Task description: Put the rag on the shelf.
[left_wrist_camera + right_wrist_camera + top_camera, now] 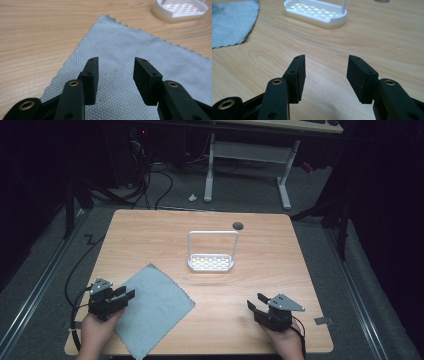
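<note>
Cloth [152, 307]: flat on the table's [150, 235] near left part, untouched.
Left gripper [115, 75]: jaws apart, empty, over the cloth's near corner.
Right gripper [325, 76]: jaws apart, empty, over bare wood.
Advice: likely pinch the corner low, catching one layer only.
Basket [211, 263]: white, handle upright, nothing inside.

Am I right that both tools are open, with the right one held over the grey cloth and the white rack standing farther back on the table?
Not quite: the left tool is the one over the grey cloth, as the left gripper view shows. The right tool is open over bare table. The white rack does stand farther back.
</note>
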